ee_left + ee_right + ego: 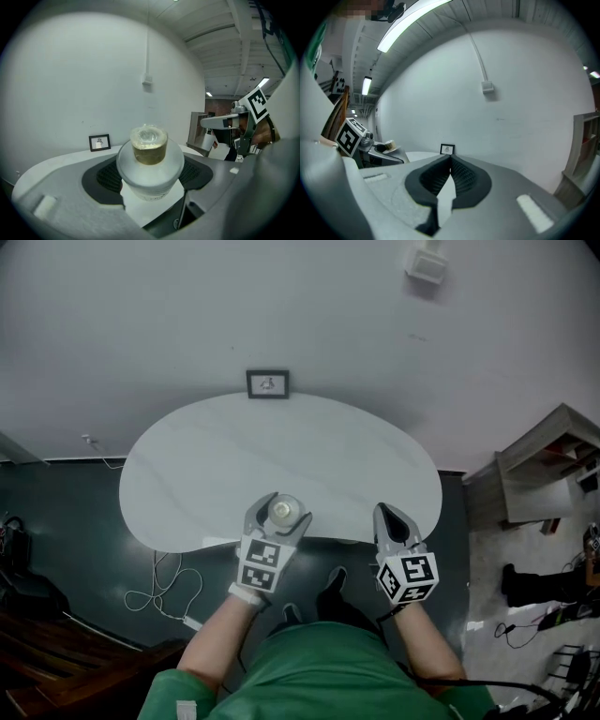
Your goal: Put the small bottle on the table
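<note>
The small bottle is held in the left gripper, whose jaws are closed against the bottle's white body from both sides; its tan cap is seen standing upright above the dark pads. The bottle is placed over the near edge of the white table, roughly at the middle of that edge, and whether its base touches the tabletop cannot be told. The right gripper is held at the same near edge of the table, further to the right and apart from the bottle, with its jaws pressed together and nothing between them. A small framed picture is stood at the far edge of the table, against the wall. A white cable is seen on the dark floor below the table's near left edge.
</note>
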Tool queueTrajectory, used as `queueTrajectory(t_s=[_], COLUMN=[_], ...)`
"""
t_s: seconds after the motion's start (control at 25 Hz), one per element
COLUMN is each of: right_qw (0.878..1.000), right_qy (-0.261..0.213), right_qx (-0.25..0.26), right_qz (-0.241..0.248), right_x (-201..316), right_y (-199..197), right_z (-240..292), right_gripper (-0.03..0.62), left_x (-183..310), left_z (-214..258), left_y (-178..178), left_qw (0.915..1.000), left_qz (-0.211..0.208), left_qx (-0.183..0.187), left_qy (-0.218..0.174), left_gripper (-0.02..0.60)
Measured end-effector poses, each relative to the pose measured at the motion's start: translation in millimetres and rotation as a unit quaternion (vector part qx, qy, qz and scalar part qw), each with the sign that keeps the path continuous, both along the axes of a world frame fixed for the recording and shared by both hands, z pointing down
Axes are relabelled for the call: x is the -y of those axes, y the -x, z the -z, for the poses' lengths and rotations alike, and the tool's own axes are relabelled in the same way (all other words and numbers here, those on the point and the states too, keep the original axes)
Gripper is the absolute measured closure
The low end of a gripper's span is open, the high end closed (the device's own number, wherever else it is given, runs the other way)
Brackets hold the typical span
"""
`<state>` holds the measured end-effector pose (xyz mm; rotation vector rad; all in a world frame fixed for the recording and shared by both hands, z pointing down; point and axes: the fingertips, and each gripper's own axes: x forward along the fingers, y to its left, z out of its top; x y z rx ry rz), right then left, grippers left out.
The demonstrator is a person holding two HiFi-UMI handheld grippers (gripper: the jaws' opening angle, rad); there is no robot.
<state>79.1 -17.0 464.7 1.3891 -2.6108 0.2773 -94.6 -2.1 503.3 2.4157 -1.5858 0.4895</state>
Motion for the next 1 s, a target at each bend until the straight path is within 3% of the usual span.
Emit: queueTrajectory(t_s=[0.64, 1.0], right_qw=[0.999, 0.999], right_qy=[0.009, 0.025], right_qx=[0.013, 0.007], right_qz=[0.038, 0.030], right_x=[134, 165], right_y=[-42, -38], right_z=[-4, -15], right_gripper=[0.599, 0.599], left_x=[145, 200], left_z=[-4, -32], left_y=[-30, -31], left_qw=[0.9984, 0.9975], left_qz=[0.048, 0.020], left_qx=[0.030, 0.065], left_qy=[0.004, 0.018], left_gripper=[0.235, 0.235])
